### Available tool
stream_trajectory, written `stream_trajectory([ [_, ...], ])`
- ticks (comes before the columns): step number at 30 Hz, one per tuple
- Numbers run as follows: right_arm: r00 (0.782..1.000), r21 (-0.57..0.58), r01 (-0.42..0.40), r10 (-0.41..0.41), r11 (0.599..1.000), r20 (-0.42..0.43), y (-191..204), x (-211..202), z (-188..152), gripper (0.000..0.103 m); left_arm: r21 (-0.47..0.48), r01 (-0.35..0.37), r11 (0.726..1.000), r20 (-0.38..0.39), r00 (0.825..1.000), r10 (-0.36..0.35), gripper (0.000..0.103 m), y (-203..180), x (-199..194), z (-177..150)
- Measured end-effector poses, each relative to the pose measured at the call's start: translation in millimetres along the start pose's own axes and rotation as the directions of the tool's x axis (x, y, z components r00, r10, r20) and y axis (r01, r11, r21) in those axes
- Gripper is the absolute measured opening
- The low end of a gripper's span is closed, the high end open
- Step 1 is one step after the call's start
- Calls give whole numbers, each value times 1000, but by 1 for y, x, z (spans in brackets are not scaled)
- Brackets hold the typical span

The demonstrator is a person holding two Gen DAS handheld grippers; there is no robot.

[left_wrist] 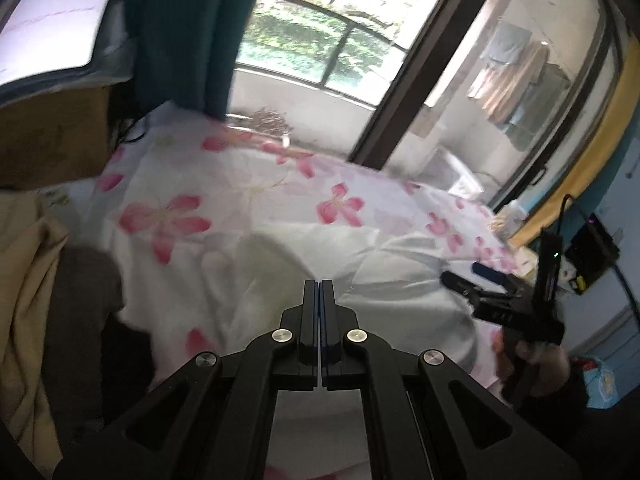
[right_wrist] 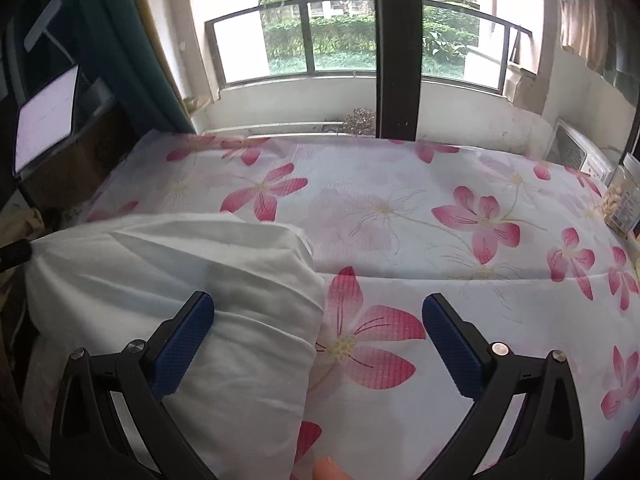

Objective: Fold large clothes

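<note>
A white garment (left_wrist: 404,280) (right_wrist: 192,276) lies crumpled on the flowered bed sheet (left_wrist: 280,184) (right_wrist: 400,208). In the left wrist view my left gripper (left_wrist: 319,285) is shut, its black fingers pressed together over the cloth; creases run toward the tips, so it seems to pinch a thin edge. In the right wrist view its dark tip (right_wrist: 14,254) meets the garment's left corner. My right gripper (right_wrist: 318,312) (left_wrist: 470,276) stands open low over the bed, its left pad above the garment's right edge and its right pad above the bare sheet.
A window with a dark post (right_wrist: 396,48) closes the bed's far side. A teal curtain (left_wrist: 180,32), a cardboard box (left_wrist: 48,136) and a lit screen (right_wrist: 44,120) stand at the left. A beige cloth (left_wrist: 28,280) hangs near left. A jar (right_wrist: 622,204) sits at the right.
</note>
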State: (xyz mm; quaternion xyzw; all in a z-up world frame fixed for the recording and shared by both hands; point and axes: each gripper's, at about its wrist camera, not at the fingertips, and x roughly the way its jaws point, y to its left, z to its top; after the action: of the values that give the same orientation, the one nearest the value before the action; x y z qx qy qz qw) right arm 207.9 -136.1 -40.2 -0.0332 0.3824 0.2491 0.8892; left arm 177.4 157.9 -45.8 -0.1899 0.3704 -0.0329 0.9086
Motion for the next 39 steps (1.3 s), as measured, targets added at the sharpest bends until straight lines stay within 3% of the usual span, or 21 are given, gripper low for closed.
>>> stream_trajectory([
  [6, 1000, -79, 9, -12, 997, -29, 21, 14, -6, 103, -50, -69, 996, -136, 989, 62, 0, 25, 25, -31],
  [11, 999, -88, 9, -13, 996, -34, 25, 16, -7, 103, -73, -110, 991, -139, 985, 100, 3, 27, 27, -23],
  [12, 999, -84, 9, -12, 996, -30, 24, 14, -6, 103, -75, -114, 991, -119, 987, 104, 8, 25, 25, -19],
  [14, 1000, -80, 11, -13, 997, -26, 23, 12, -5, 103, -70, -87, 994, -78, 994, 82, 52, 19, 22, -11],
  [15, 1000, -78, 11, -13, 997, -25, 22, 11, -5, 103, -67, -82, 994, -64, 995, 77, 58, 16, 22, -8],
  [19, 999, -60, 1, -3, 998, -35, 21, 9, -6, 103, -57, -60, 997, -76, 996, 56, 59, 9, 41, -1],
  [26, 999, -35, -11, 10, 999, -39, 18, -2, -10, 103, -79, -105, 991, -183, 979, 90, 59, 18, 78, -19],
  [34, 998, -28, -14, 13, 999, -65, 16, 13, -25, 103, -81, -152, 985, -172, 976, 136, 59, 28, 70, -22],
  [39, 999, -20, -21, 20, 1000, -51, 14, 3, -22, 103, -84, -117, 990, -119, 987, 106, 59, 23, 49, -15],
])
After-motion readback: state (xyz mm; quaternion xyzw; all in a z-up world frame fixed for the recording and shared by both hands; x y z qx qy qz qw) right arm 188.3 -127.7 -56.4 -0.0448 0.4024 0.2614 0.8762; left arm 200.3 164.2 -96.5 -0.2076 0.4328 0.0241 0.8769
